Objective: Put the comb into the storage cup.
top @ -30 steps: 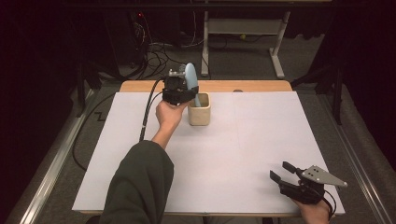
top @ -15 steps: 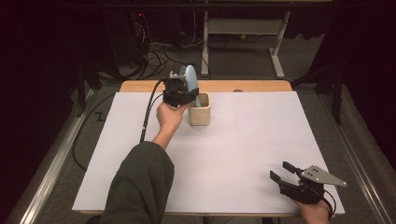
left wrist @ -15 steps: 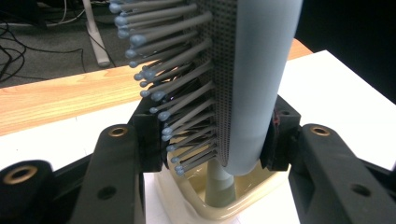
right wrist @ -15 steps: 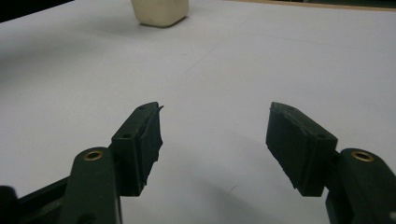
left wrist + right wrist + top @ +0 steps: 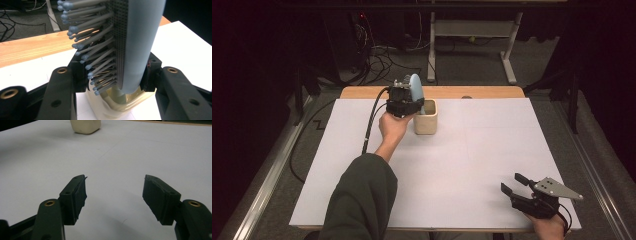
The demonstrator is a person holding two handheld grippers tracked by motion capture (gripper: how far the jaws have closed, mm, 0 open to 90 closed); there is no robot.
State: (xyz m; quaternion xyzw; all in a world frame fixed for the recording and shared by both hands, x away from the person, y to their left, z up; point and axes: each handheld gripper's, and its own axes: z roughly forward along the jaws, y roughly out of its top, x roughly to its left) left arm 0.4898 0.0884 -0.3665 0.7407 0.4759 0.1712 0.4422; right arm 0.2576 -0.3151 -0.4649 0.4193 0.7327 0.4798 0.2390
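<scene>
From above, the left claw point(image 5: 408, 101) is held over the far side of the white-covered bench point(image 5: 472, 165), just beside a small cream square-sided cup point(image 5: 426, 118); it is clenched on a pale blue plastic hairbrush point(image 5: 416, 89), which stands upright with its head rising above the claw and its lower end going down into the cup's mouth. A dark green sleeve point(image 5: 362, 200) comes in from the bottom edge to that hand. The right claw point(image 5: 515, 184) rests low at the near right corner of the bench, well apart from the cup, its jaws released with nothing between them. In the left gripper view, the hairbrush point(image 5: 140, 42) stands between the two black jaws, its grey ball-tipped bristles point(image 5: 87, 50) pointing left; the pads bear on its sides, though the jaws have just been easing open slightly. Its lower end sits inside the cup point(image 5: 120, 105) directly beneath. In the right gripper view, the right claw point(image 5: 115, 192) stands wide over bare white surface, and the cup point(image 5: 85, 125) appears far off at the top edge.
</scene>
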